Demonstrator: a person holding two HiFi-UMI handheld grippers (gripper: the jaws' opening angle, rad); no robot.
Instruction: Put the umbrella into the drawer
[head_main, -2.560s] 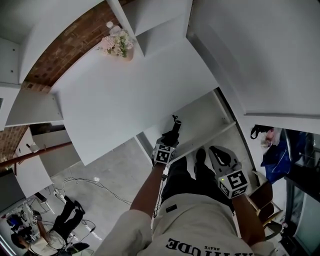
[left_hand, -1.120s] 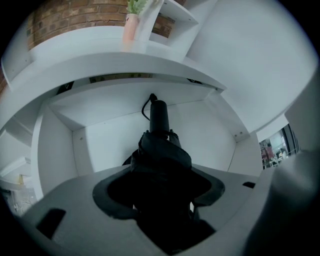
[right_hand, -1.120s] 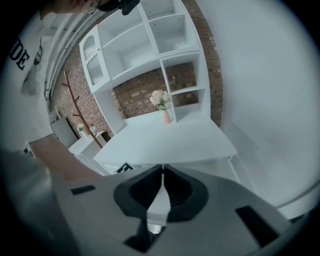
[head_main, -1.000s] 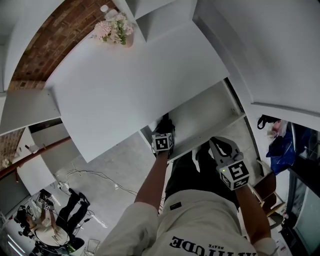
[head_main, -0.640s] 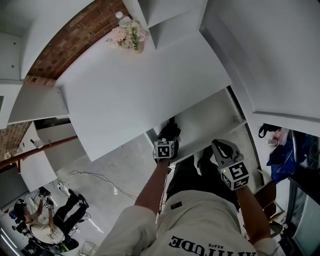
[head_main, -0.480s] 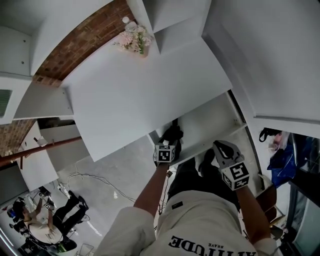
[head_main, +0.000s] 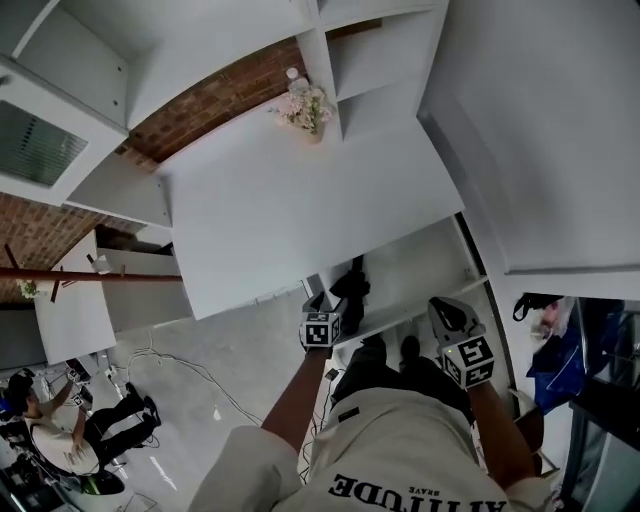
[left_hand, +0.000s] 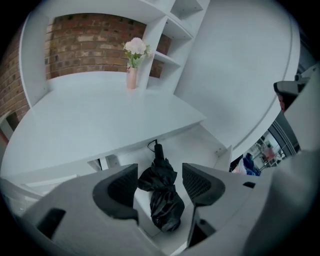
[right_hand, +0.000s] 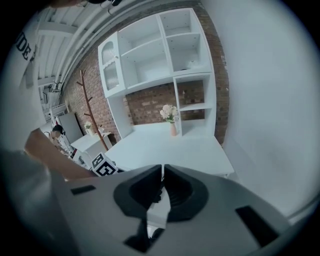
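Note:
The black folded umbrella (head_main: 352, 286) lies in the open white drawer (head_main: 425, 262) under the desk, its handle pointing inward. In the left gripper view the umbrella (left_hand: 163, 202) rests on the drawer (left_hand: 202, 149) floor, seen between and beyond my spread jaws. My left gripper (head_main: 320, 304) (left_hand: 160, 173) is open and hovers at the drawer's front edge, not touching the umbrella. My right gripper (head_main: 442, 310) (right_hand: 163, 175) is shut with nothing in it, held near the drawer's right front.
The white desk top (head_main: 300, 200) overhangs the drawer. A vase of pink flowers (head_main: 305, 104) (left_hand: 132, 64) (right_hand: 172, 119) stands at its back by white shelves (right_hand: 150, 55). Cables (head_main: 170, 365) lie on the floor, and a person (head_main: 45, 435) sits lower left.
My left gripper carried the umbrella into the drawer, let it go and drew back to the drawer front. The right gripper stayed put. The head view tilted upward.

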